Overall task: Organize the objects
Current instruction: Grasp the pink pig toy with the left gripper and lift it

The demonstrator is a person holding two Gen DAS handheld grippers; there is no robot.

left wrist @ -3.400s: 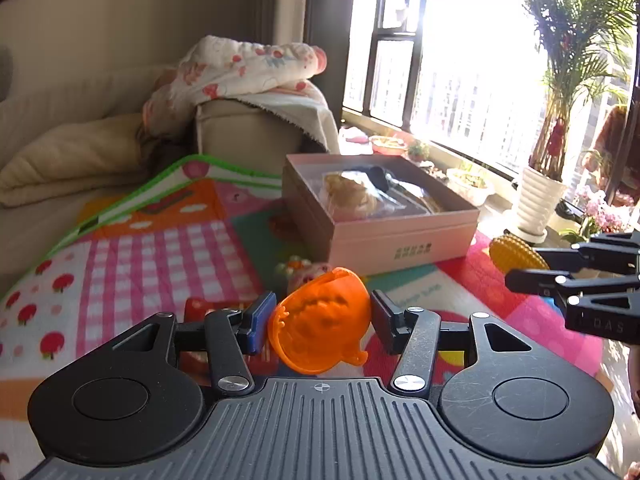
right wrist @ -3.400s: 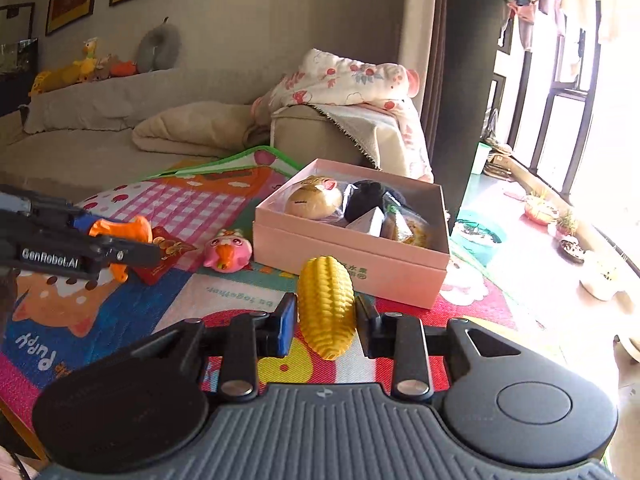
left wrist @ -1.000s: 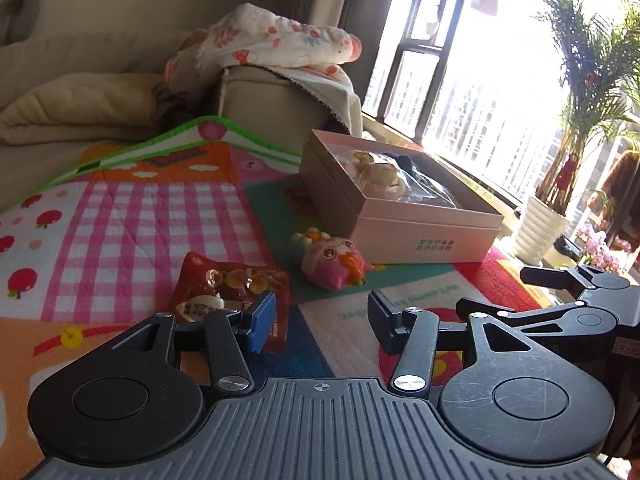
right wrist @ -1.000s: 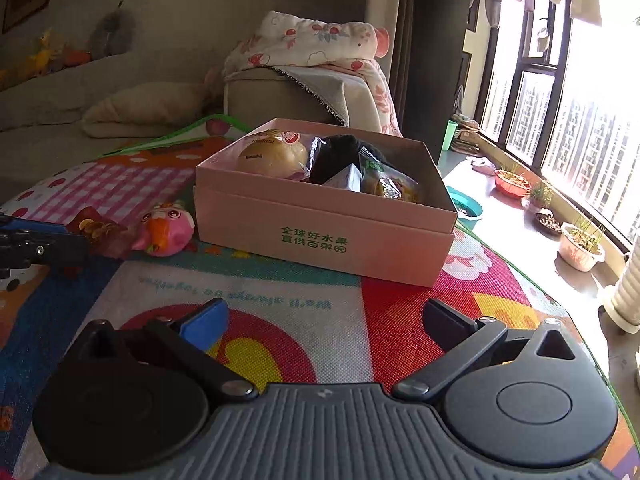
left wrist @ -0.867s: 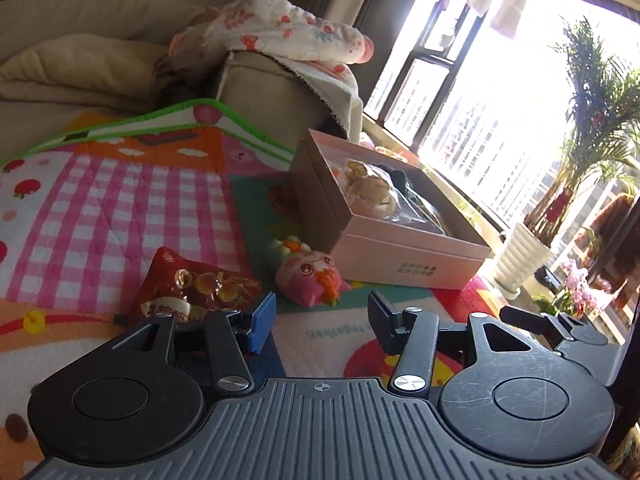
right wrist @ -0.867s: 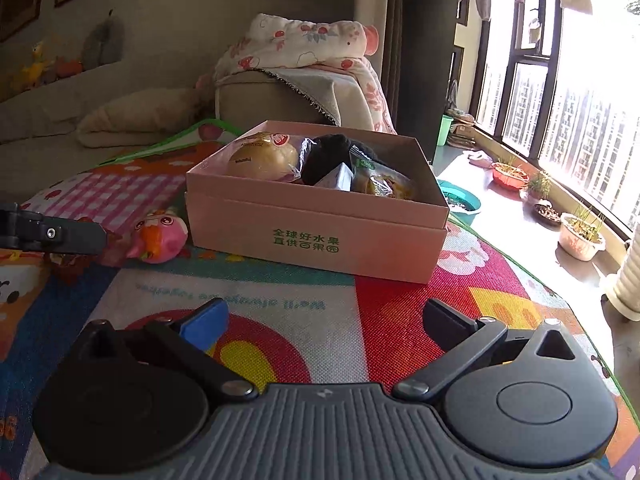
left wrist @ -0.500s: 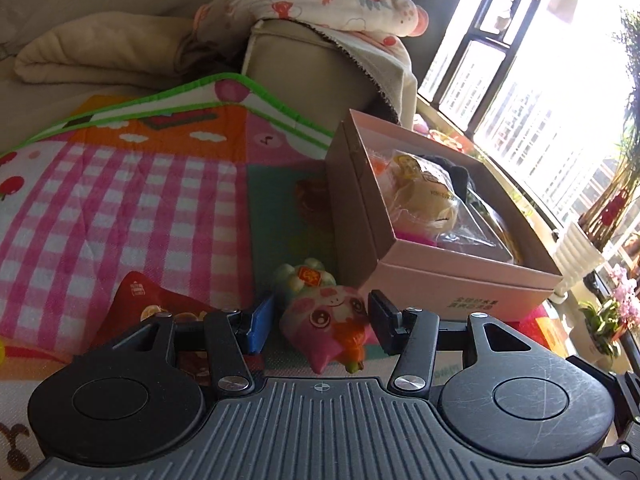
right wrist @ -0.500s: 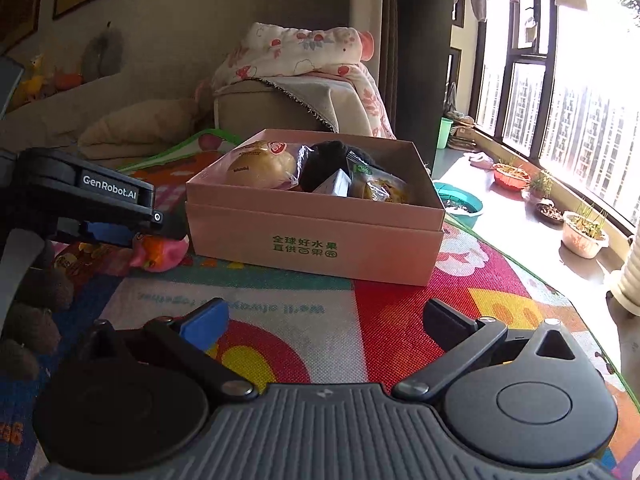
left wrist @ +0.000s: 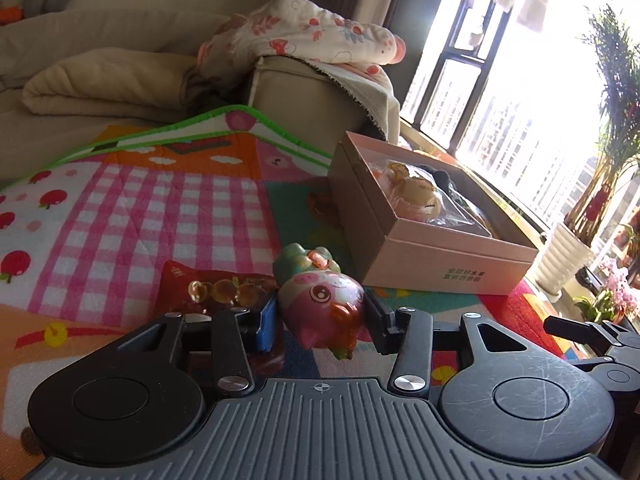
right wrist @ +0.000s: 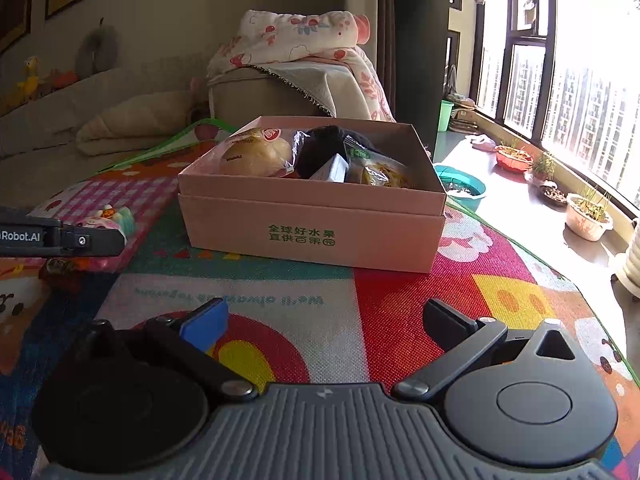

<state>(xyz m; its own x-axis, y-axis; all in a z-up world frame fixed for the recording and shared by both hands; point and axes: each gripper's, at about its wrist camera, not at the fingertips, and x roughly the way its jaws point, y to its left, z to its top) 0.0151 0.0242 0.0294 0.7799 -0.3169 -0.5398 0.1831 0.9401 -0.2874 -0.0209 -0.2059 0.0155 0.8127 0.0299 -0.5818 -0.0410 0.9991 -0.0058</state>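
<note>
We see the left tool clamped on one pink pig toy, which lies above the play mat with its long axis along the fingers, snout toward the camera and green tail end toward the pink box. One red snack packet lies just left of the toy. Our right tool stands wide and empty before the one box, which holds one wrapped bun among other packets.

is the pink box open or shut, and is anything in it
Open: the pink box has no lid on, and a wrapped bun and other packets lie inside.
</note>
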